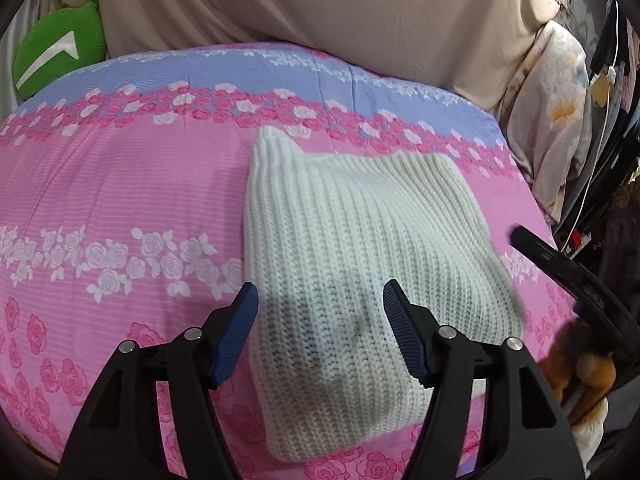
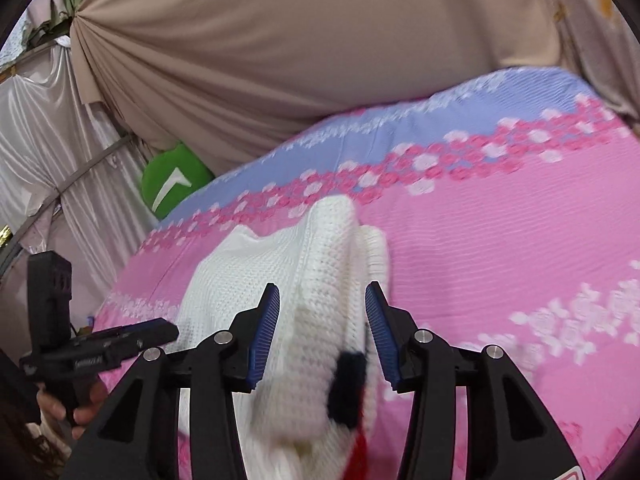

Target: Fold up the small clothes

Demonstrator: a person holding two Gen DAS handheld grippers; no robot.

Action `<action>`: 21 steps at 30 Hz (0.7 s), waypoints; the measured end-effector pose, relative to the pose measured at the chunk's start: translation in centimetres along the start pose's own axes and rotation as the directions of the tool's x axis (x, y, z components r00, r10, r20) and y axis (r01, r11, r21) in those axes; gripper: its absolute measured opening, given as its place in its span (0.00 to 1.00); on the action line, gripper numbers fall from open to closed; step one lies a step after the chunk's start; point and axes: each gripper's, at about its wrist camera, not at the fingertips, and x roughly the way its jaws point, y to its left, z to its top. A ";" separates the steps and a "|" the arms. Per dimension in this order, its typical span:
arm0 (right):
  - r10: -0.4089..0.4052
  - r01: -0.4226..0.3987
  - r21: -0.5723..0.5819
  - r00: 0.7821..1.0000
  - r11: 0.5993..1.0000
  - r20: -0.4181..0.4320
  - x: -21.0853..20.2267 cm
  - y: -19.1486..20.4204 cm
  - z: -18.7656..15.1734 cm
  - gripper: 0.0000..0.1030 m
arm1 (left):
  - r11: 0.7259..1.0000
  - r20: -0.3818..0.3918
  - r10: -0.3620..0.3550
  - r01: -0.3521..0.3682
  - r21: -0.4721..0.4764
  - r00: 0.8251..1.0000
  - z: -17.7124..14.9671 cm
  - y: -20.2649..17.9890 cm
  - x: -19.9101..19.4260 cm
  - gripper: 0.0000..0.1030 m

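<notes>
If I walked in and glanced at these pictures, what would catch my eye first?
Probably the white knitted garment, lying folded in the middle of a bright pink rose-patterned bedspread. Next, the black two-finger grippers with blue pads at the bottom of each view, both open over the knit. A green cushion sits at the bed's far left corner.
</notes>
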 end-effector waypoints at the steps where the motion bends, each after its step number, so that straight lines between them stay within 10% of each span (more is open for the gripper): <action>1: 0.020 -0.020 0.001 0.999 1.000 -0.027 1.5 0.1 0.2 0.44 | 1.000 -0.007 0.005 -0.005 0.001 1.000 -0.1 -0.1 0.4 0.61; 3: 0.018 -0.018 -0.010 0.998 1.000 -0.067 3.5 0.3 0.4 0.42 | 1.000 -0.015 0.012 -0.012 -0.003 1.000 -0.1 0.0 0.8 0.61; 5: -0.014 0.010 -0.063 0.997 0.998 -0.074 4.4 1.1 0.9 0.16 | 1.000 -0.019 0.020 -0.021 -0.007 1.000 0.1 0.1 1.2 0.61; 10: 0.023 -0.010 -0.125 0.995 0.992 0.100 1.2 3.0 3.2 0.14 | 0.999 -0.020 0.029 -0.030 -0.023 0.999 0.6 0.7 1.8 0.63; 14: -0.106 0.100 -0.082 0.991 0.992 -0.078 6.8 -0.3 1.9 0.15 | 0.999 -0.027 0.046 -0.047 -0.015 0.999 0.7 0.5 2.5 0.63; 21: -0.088 0.093 -0.063 0.994 0.994 0.067 0.0 1.8 0.9 0.23 | 0.996 -0.014 0.090 -0.090 0.008 0.996 0.5 -0.1 2.6 0.63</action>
